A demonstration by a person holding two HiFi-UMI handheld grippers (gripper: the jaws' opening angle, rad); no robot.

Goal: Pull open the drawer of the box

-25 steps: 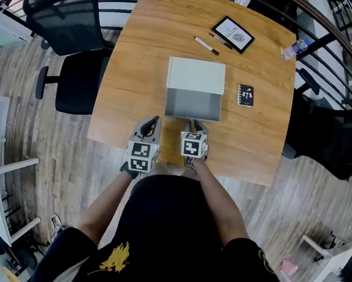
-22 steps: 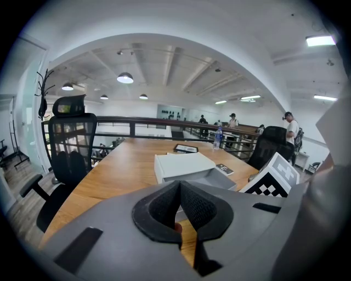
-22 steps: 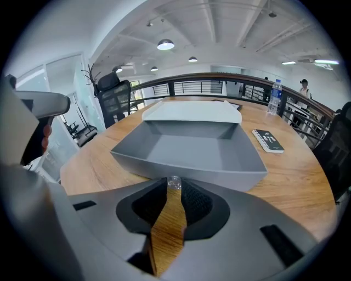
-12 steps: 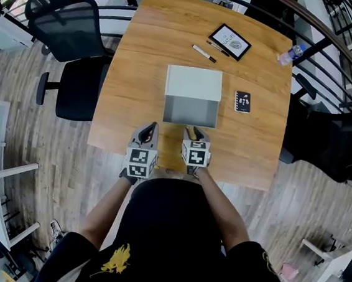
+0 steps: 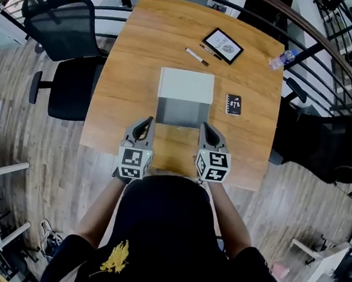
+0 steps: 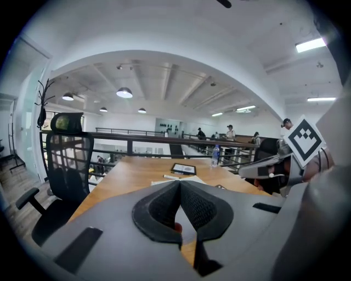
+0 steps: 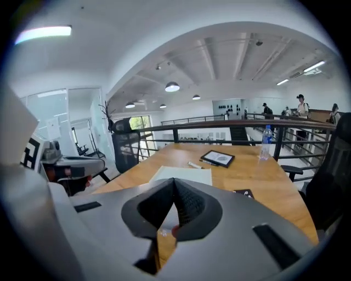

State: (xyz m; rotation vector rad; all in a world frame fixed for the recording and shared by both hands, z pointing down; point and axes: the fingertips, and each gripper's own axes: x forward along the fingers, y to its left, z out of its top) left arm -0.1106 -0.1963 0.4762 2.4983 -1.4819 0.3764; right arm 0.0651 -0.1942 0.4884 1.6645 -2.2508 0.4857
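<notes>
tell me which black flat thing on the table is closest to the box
The small black notebook, just beside the box; the bigger framed tablet lies farther off, by the pens.

Wooden worktop (image 5: pixel 125 88) carrying a few scattered things.
A pale box (image 5: pixel 186 85) is sitting near its middle, a small black booklet (image 5: pixel 233 104) is lying just right of it, and a white marker (image 5: pixel 196 57), a dark-framed tablet (image 5: pixel 222 46) and a water bottle (image 5: pixel 278 59) are resting toward the far edge.
</notes>
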